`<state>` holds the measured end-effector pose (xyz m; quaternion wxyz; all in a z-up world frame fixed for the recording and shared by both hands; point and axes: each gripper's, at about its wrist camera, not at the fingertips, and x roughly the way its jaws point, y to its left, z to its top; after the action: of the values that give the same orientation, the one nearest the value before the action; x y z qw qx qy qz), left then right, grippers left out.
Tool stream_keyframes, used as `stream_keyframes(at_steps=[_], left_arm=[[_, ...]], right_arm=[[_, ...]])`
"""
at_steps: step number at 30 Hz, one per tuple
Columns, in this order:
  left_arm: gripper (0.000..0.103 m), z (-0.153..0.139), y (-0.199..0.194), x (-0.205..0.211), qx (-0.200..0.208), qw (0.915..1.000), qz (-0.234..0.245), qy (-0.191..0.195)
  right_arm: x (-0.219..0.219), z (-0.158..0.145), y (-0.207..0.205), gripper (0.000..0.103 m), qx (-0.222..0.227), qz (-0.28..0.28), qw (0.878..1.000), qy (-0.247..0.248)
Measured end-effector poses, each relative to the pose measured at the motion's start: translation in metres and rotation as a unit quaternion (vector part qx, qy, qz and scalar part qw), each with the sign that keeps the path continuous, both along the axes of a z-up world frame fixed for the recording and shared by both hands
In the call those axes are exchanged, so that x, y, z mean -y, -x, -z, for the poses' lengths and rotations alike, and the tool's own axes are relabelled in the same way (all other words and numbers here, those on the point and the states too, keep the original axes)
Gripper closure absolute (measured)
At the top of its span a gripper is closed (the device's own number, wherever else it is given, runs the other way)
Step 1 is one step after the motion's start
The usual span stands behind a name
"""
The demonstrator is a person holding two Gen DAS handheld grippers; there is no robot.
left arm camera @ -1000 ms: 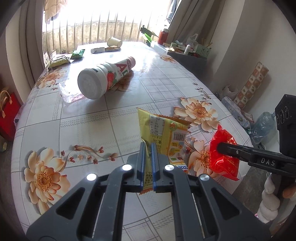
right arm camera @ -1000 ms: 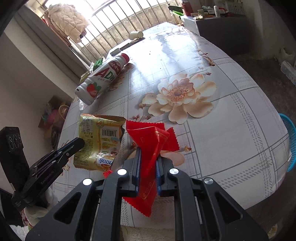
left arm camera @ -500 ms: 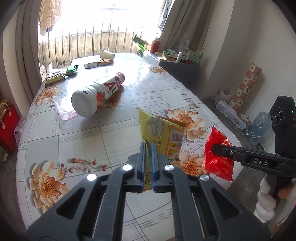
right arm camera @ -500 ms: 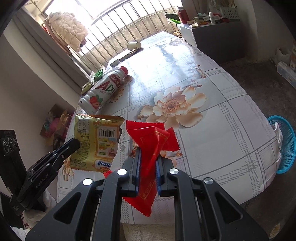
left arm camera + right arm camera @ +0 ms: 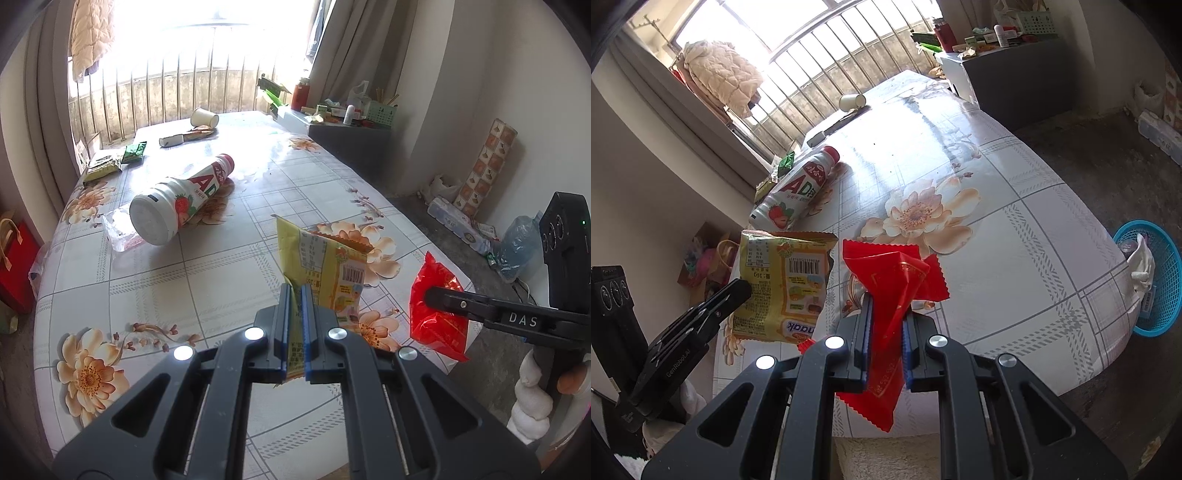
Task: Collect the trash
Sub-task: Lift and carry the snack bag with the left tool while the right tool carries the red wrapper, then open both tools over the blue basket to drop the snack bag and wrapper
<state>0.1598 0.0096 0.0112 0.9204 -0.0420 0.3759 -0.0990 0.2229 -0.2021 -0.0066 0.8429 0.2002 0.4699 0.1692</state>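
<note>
Left wrist view: jaws pinch a crinkled yellow snack packet point(image 5: 325, 269); right jaws pinch a creased red wrapper point(image 5: 892, 291).

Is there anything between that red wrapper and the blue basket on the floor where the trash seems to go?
Nothing visible blocks it. The right gripper holds the red wrapper above the table's near edge, and the blue basket sits on the floor past the table's corner, with open space between.

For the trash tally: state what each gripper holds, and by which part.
Left gripper: yellow snack wrapper, pinched near its lower edge. Right gripper: red wrapper, pinched across its middle.
</note>
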Motion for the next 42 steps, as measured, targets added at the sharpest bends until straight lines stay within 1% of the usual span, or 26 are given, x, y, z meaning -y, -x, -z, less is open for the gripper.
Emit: stream_keyframes(at_steps=[7,13,19,23,27,30,34,38,42], left_arm=[[0.099,-0.008,0.000,0.015,0.009,0.9998,0.017,-0.002],[0.099,-0.019,-0.004,0.042,0.020,0.9986,0.049,-0.004],[0.099,-0.028,-0.014,0.086,0.025,0.9948,0.099,0.004],[0.099,-0.032,-0.022,0.125,0.025,0.9901,0.138,0.005],[0.099,-0.032,-0.032,0.167,0.014,0.9838,0.178,0.010],[0.099,-0.029,-0.041,0.203,-0.001,0.9778,0.210,0.010],[0.099,-0.017,-0.055,0.258,-0.036,0.9672,0.251,0.008],[0.099,0.008,-0.075,0.313,-0.086,0.9546,0.285,0.002],[0.099,0.041,-0.095,0.364,-0.132,0.9415,0.310,-0.020]], right_arm=[[0.019,-0.003,0.008,0.090,0.006,0.017,1.000,-0.012],[0.046,-0.006,0.022,0.090,0.016,0.046,0.999,-0.022],[0.093,-0.007,0.041,0.090,0.023,0.100,0.994,-0.025],[0.135,-0.004,0.057,0.090,0.024,0.153,0.988,-0.018],[0.179,0.006,0.074,0.090,0.017,0.211,0.977,-0.014],[0.214,0.019,0.086,0.090,0.007,0.257,0.966,-0.012],[0.255,0.042,0.100,0.090,-0.014,0.313,0.950,-0.016],[0.288,0.071,0.107,0.090,-0.040,0.352,0.935,-0.028],[0.314,0.101,0.102,0.090,-0.066,0.370,0.926,-0.042]])
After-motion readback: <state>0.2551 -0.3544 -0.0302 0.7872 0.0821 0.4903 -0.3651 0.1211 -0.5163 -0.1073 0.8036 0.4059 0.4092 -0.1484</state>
